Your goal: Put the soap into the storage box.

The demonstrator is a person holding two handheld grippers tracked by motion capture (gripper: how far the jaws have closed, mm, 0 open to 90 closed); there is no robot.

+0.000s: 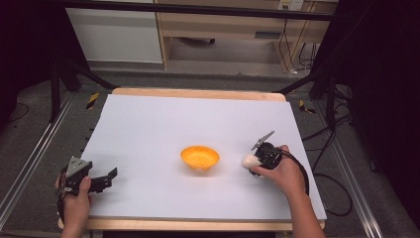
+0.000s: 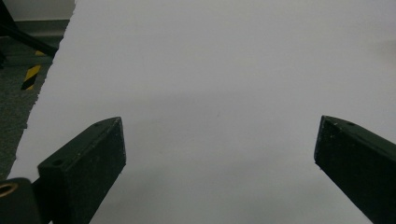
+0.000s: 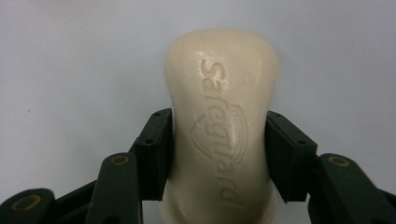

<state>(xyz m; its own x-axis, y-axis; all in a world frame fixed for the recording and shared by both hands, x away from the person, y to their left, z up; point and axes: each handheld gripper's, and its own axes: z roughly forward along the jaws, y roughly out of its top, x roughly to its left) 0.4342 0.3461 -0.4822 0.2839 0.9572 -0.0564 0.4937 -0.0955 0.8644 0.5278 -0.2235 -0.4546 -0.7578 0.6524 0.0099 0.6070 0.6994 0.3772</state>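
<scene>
Near the front left corner of the counter, the left hand-held gripper is resting low over the white surface with its jaws spread wide and nothing between them. The left gripper view confirms this: the two black jaws are standing far apart over bare white sheet. It is probably waiting out of the way, leaving the middle of the counter free for the other hand.

At the centre of the counter, an orange bowl is sitting upright with its mouth facing up and appears to be holding nothing, so it is likely the place where something is meant to go.

Toward the right edge, just beside the bowl but not touching it, the right hand-held gripper is clamping a cream bar of soap. The right gripper view shows the jaws pressing on the bar's two long sides at its narrowed waist, lettering facing the camera. Gripping at the waist is probably keeping the smooth bar from sliding out. Whether the soap is touching the counter, I cannot tell.
</scene>
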